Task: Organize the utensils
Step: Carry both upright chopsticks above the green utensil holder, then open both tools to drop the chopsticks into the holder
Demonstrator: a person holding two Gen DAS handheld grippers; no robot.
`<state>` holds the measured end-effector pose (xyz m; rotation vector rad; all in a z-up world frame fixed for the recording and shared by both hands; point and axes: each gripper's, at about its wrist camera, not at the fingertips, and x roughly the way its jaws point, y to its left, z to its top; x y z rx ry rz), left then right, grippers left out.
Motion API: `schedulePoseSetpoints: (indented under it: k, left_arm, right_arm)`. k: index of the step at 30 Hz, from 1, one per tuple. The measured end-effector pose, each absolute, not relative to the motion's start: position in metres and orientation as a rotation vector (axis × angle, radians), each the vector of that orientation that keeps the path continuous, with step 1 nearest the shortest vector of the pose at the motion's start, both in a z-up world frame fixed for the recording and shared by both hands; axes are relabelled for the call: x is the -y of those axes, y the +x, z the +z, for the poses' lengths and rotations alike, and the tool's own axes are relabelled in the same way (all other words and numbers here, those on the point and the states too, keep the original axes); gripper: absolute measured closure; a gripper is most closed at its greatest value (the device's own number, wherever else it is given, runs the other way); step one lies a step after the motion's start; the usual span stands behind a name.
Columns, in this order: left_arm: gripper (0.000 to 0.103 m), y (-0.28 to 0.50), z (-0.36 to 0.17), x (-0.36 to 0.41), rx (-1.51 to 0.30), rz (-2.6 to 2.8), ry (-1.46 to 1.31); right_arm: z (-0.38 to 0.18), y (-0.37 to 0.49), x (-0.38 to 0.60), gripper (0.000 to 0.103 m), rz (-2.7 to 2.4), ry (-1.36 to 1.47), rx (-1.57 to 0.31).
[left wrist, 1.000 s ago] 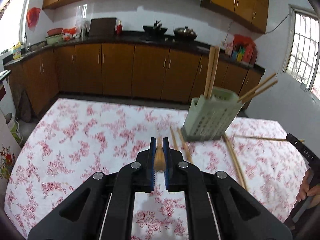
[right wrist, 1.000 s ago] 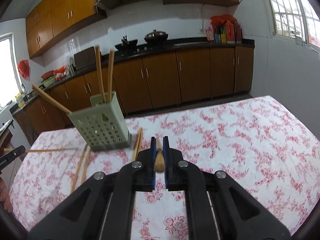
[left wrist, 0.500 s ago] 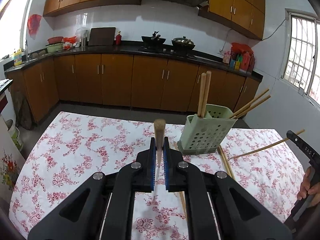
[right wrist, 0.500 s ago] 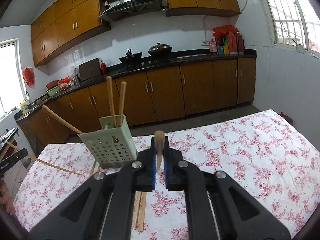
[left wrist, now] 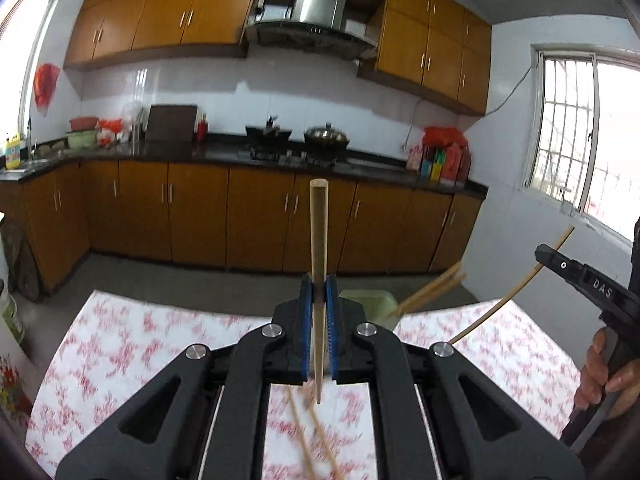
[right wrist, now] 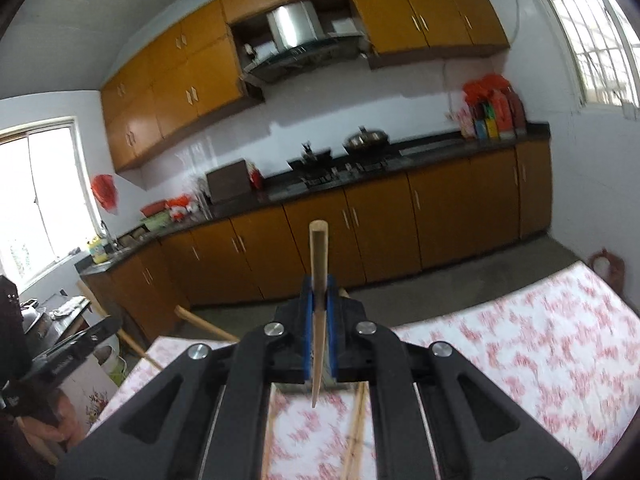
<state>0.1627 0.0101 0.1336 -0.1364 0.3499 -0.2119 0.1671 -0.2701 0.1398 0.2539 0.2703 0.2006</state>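
My left gripper (left wrist: 319, 292) is shut on a wooden chopstick (left wrist: 319, 224), which stands upright with its thick end up and its thin tip hanging above the floral tablecloth (left wrist: 120, 352). The green utensil holder (left wrist: 370, 300) peeks out behind the fingers, with chopsticks (left wrist: 432, 290) leaning out of it. My right gripper (right wrist: 319, 300) is shut on another upright chopstick (right wrist: 319, 252); in the left wrist view that chopstick (left wrist: 516, 288) slants beside the gripper body. Loose chopsticks (left wrist: 304, 440) (right wrist: 356, 432) lie on the cloth below both grippers.
A person's hand (left wrist: 608, 376) holds the right tool at the right edge. Beyond the table's far edge (right wrist: 520, 300) come bare floor and a run of brown cabinets (left wrist: 256, 216) under a dark counter. A reddish chair back (right wrist: 606, 268) stands by the table's right corner.
Both grippers have risen from the tablecloth, each with its chopstick, which now stands upright and clear of the cloth. The holder has dropped behind the fingers in both views.
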Motion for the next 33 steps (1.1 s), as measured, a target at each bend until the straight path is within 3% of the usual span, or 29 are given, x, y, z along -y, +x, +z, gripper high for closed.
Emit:
schedulePoseSetpoints:
  k: [11, 23, 33]
  left_arm:
    - [0.096, 0.212, 0.163, 0.019, -0.204, -0.134, -0.181]
    - [0.096, 0.253, 0.118, 0.021, -0.294, -0.103, -0.219]
    - [0.096, 0.249, 0.116, 0.008, -0.35, -0.125, -0.262]
  right_arm:
    - [0.16, 0.214, 0.243, 0.096, 0.172, 0.208, -0.143]
    - [0.111, 0.268, 0.231, 0.096, 0.17, 0.216, -0.26]
    - [0.107, 0.263, 0.229, 0.093, 0.158, 0.213, -0.275]
